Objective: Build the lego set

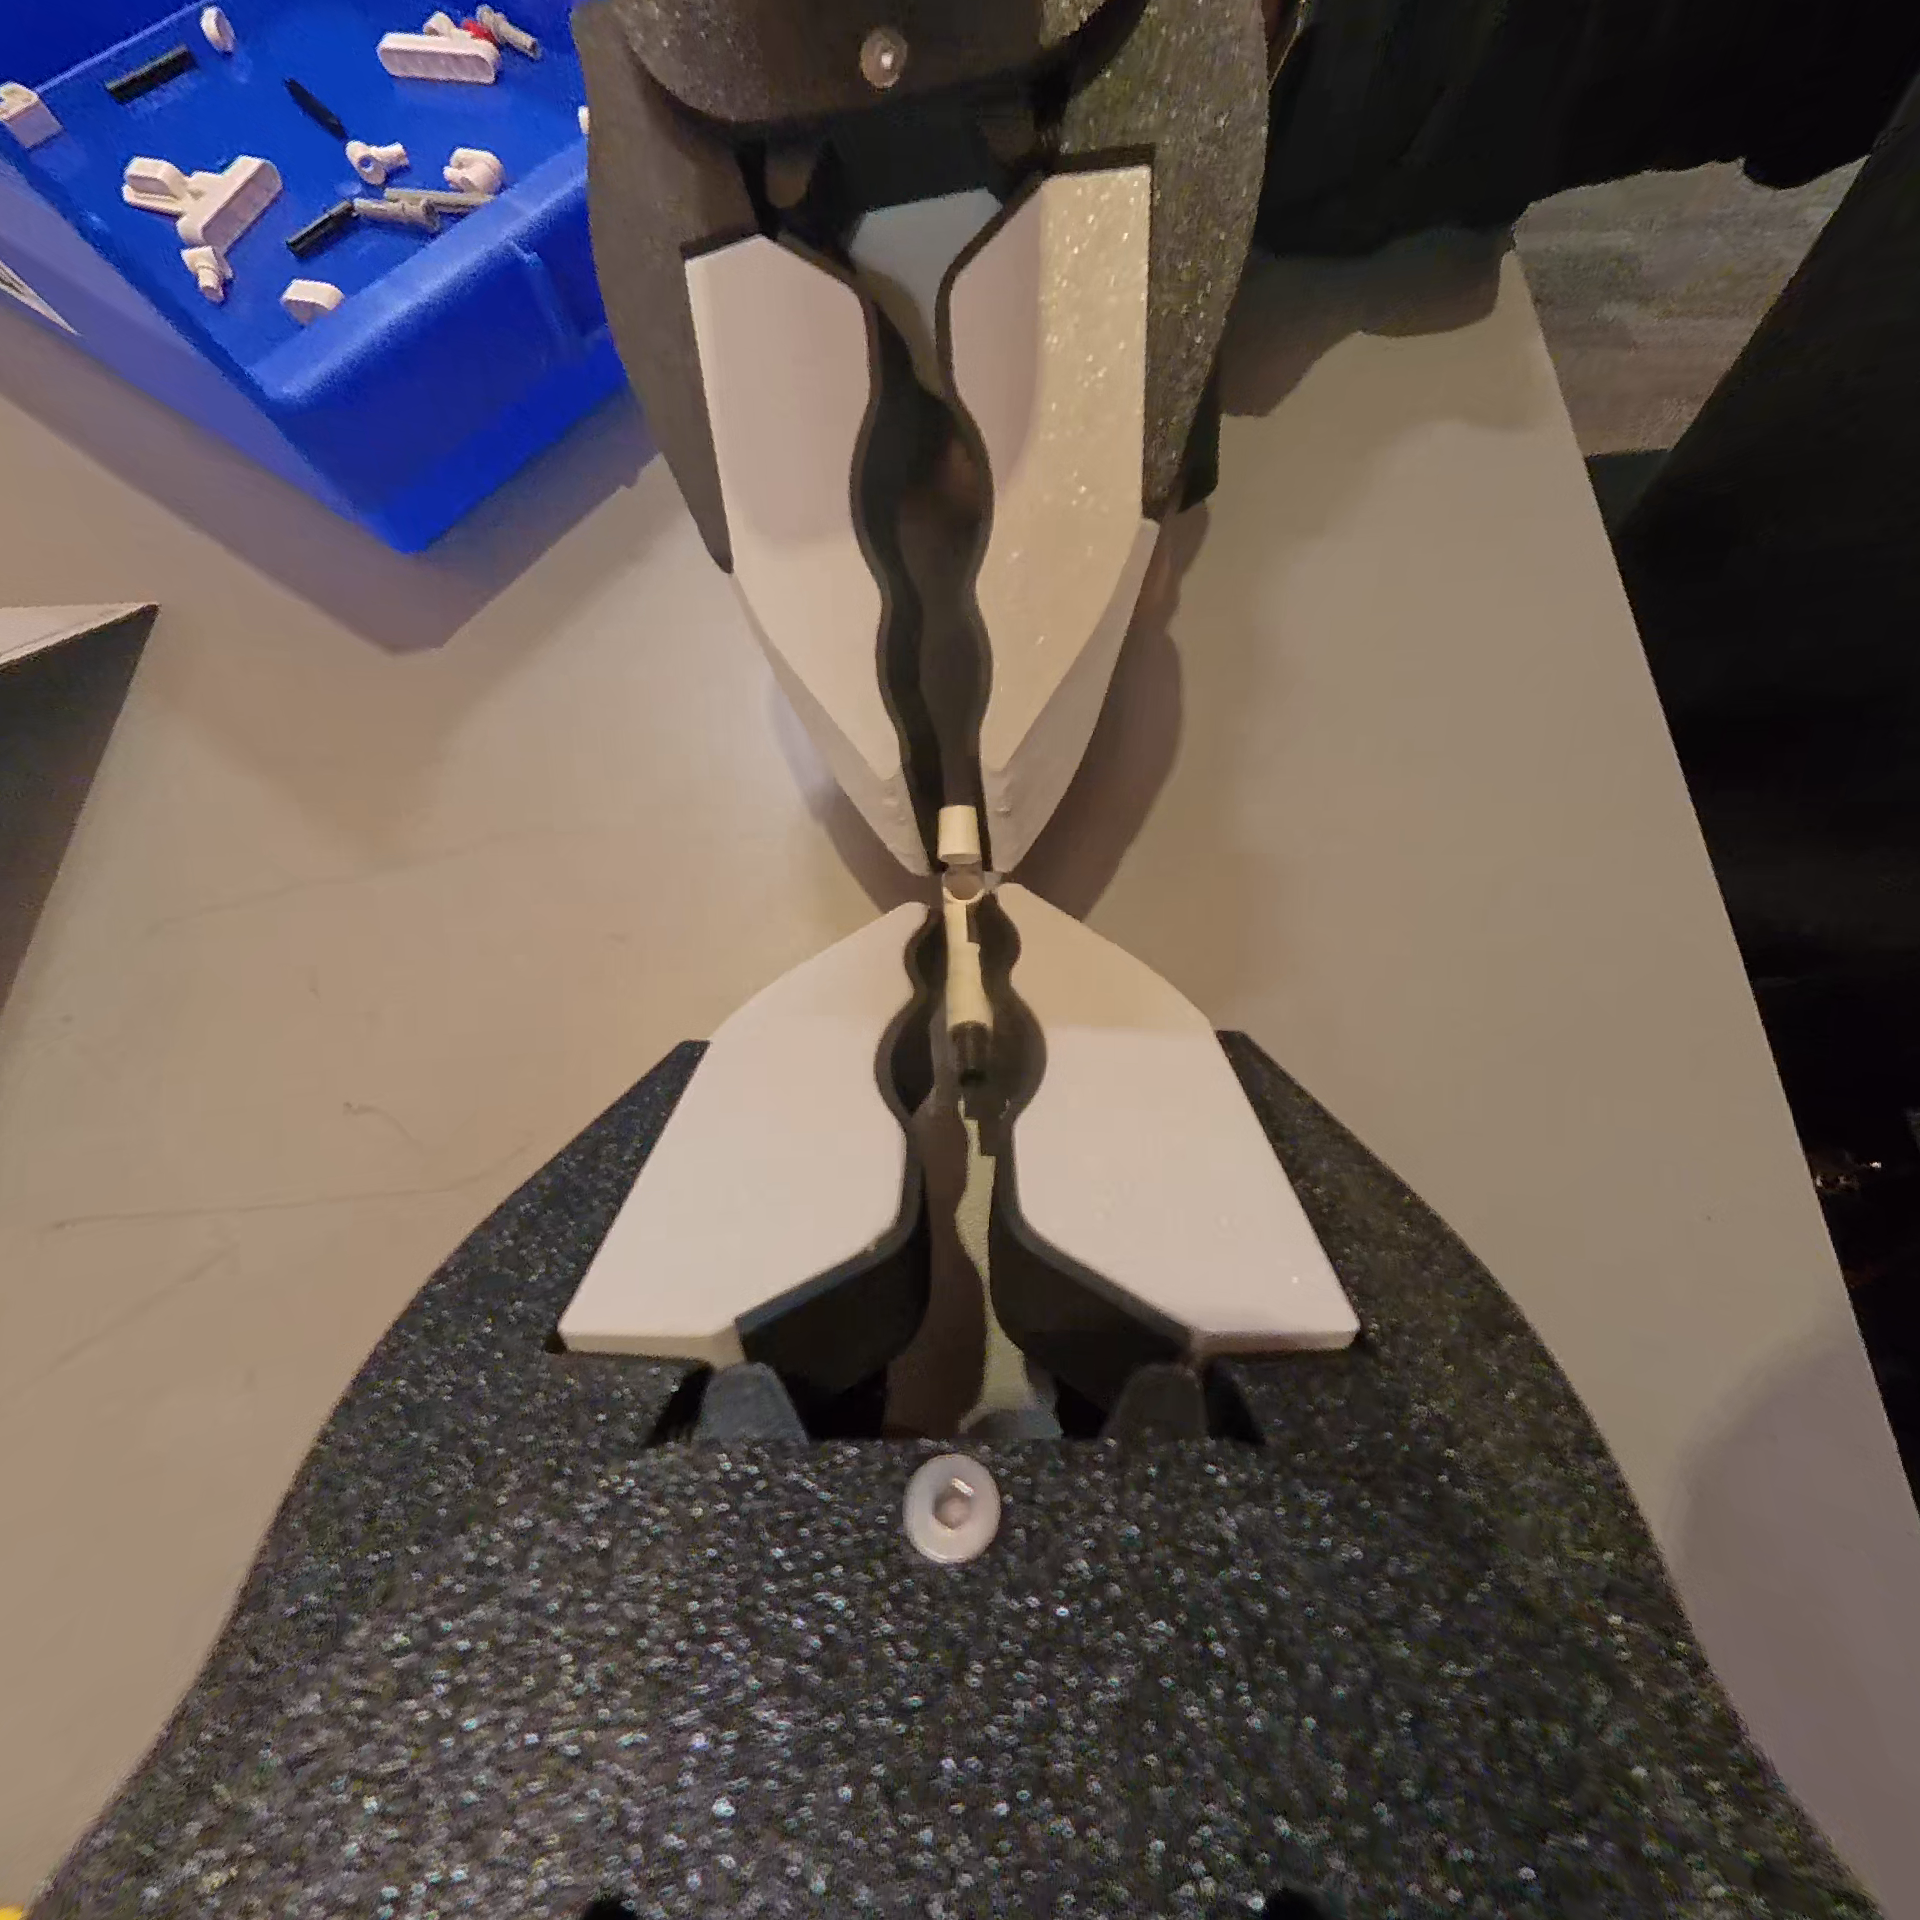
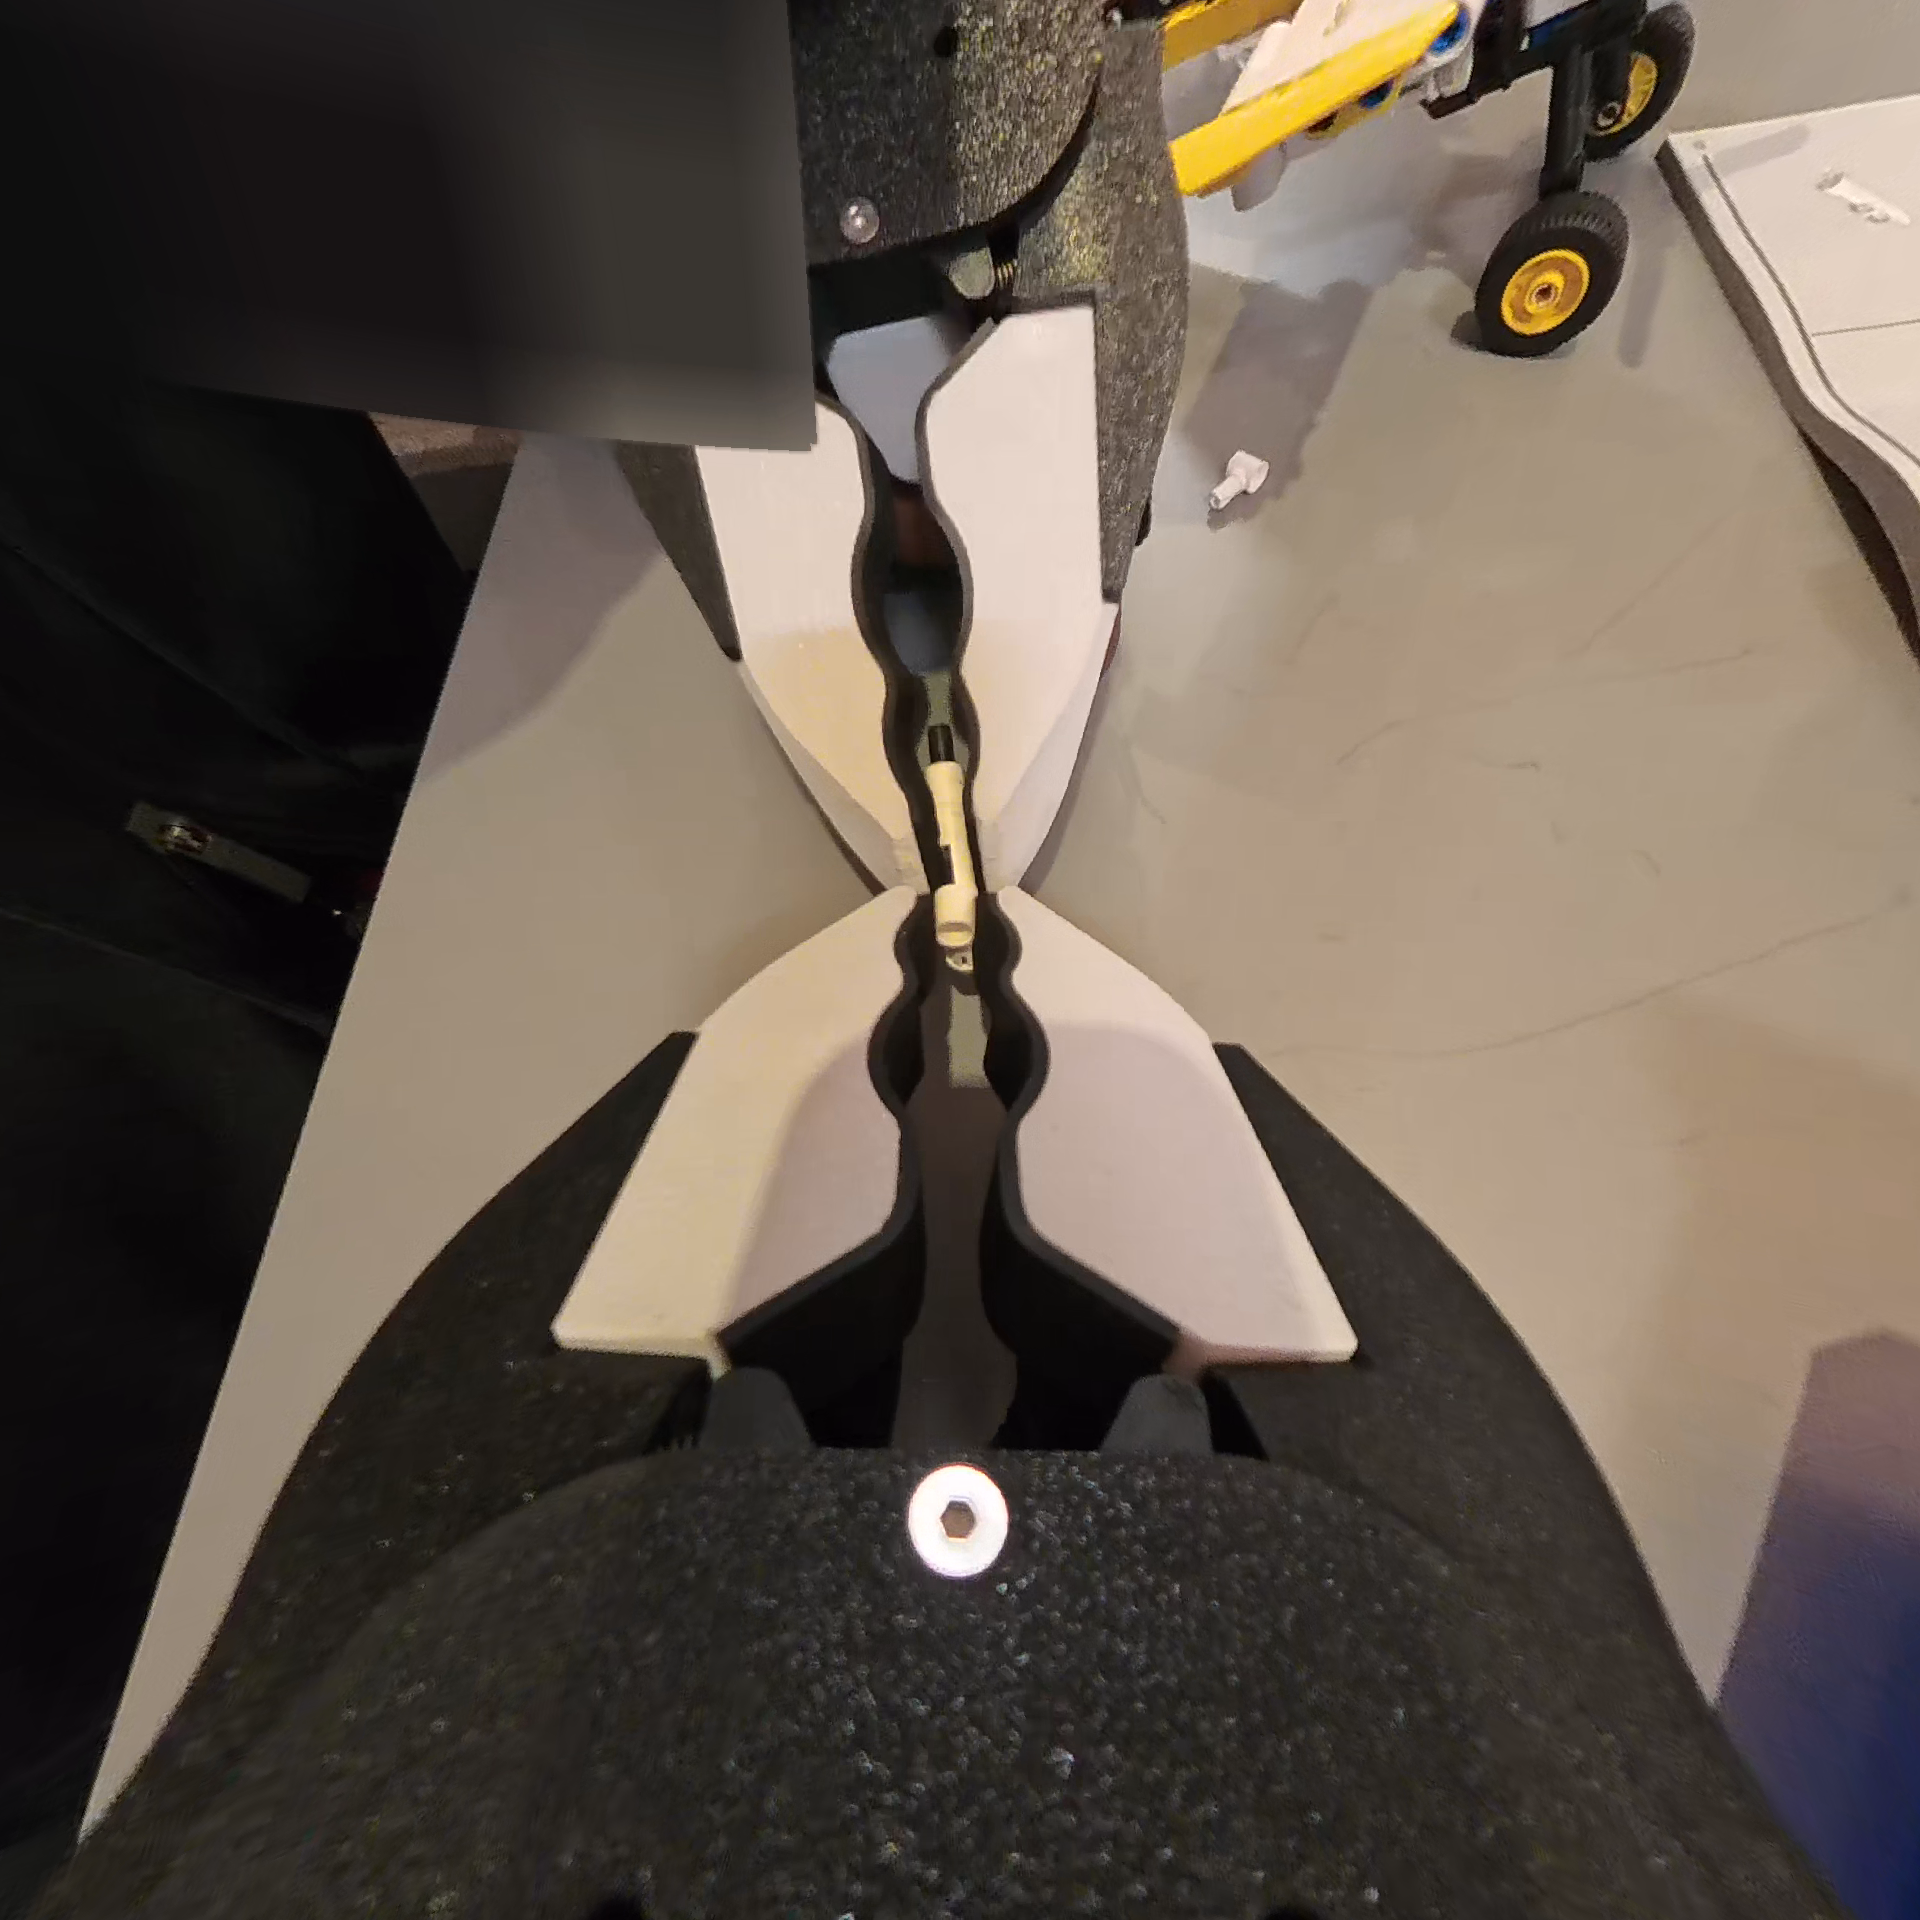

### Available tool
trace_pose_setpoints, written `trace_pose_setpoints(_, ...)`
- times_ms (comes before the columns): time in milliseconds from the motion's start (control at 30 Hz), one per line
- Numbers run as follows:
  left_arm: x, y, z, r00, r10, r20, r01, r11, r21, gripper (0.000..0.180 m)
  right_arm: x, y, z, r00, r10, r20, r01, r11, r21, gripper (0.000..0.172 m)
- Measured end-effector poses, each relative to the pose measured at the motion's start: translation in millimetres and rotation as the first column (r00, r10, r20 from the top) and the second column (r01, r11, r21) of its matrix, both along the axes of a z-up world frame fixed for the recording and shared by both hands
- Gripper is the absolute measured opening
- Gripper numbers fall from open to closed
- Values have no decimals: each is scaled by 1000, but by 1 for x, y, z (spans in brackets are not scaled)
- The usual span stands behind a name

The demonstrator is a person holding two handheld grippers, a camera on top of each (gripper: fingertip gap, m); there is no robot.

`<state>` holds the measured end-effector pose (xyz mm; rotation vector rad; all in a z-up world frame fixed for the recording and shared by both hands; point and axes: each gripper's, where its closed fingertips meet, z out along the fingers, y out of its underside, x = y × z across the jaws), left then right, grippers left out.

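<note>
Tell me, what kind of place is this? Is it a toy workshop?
Probably a workbench for building brick models. A blue bin of small loose parts sits on the pale table, a half-built yellow wheeled model stands farther off, and the two grippers meet tip to tip with small white pieces.

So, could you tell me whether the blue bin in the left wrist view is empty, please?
No, the blue bin holds several small white, grey and black parts scattered across its floor.
</note>
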<state>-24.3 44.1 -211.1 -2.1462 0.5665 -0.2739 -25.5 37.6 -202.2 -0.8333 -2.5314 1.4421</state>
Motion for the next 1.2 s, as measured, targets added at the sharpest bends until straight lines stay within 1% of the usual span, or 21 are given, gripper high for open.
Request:
trace_pose_setpoints(133,0,0,4,999,5,38,-6,1000,13,6,-1,0,2,1000,-3,-2,3,1000,-16,8)
trace_pose_setpoints(267,1,0,4,1000,-4,26,4,1000,20,6,0,0,1,1000,2,-6,-2,1000,-7,8)
trace_pose_setpoints(733,0,-1,9,998,-9,69,7,999,38,6,0,2,9,1000,-10,-23,8,998,-66,7)
trace_pose_setpoints(900,1,-1,9,998,-19,61,16,999,43,6,1,2,9,1000,2,-16,-3,998,-66,7)
trace_pose_setpoints(1067,1,-1,11,997,-20,72,16,999,51,6,0,1,12,1000,4,-19,-6,995,-97,7)
trace_pose_setpoints(1200,2,-1,9,998,-26,55,23,999,45,6,2,2,9,1000,13,-10,-14,997,-71,7)
